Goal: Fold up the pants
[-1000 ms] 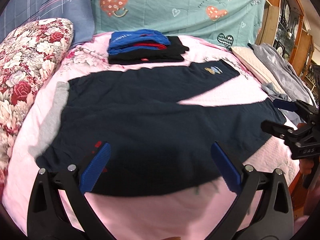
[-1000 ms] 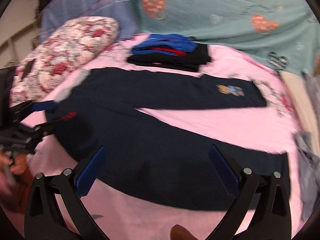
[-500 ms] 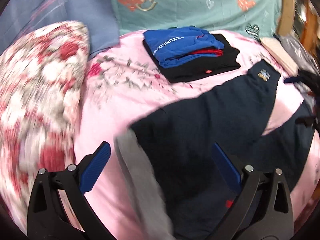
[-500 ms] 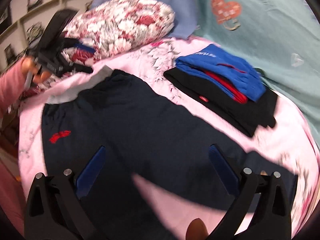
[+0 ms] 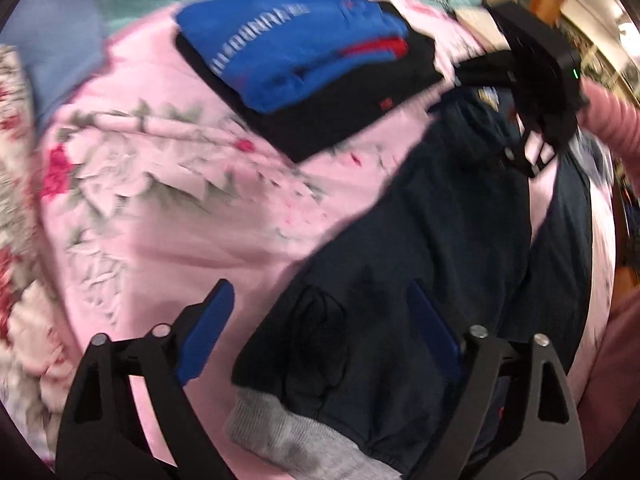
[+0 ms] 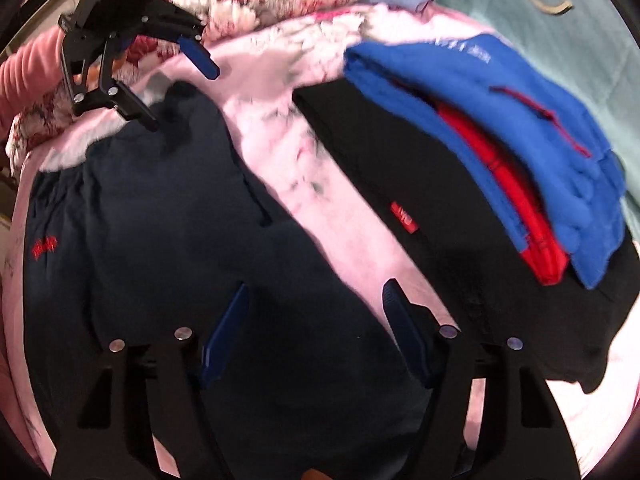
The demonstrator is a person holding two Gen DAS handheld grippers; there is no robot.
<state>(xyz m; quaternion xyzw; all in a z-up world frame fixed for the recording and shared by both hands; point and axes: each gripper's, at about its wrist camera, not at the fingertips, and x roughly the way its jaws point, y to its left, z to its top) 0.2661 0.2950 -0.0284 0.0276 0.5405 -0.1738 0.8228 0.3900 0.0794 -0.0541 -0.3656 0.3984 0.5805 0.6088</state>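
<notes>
Pants [image 5: 420, 248] navy, spread flat, grey-waistbanded

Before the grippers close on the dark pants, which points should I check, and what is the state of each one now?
1. Left gripper open: ok.
2. Right gripper open: ok.
3. Grey waistband lies between the left fingers: ok.
4. Dark pants edge between the right fingers: ok.
5. Folded stack apart from the pants: ok.
6. Pants flat, no wrinkles: cannot tell, picture blurred.
</notes>
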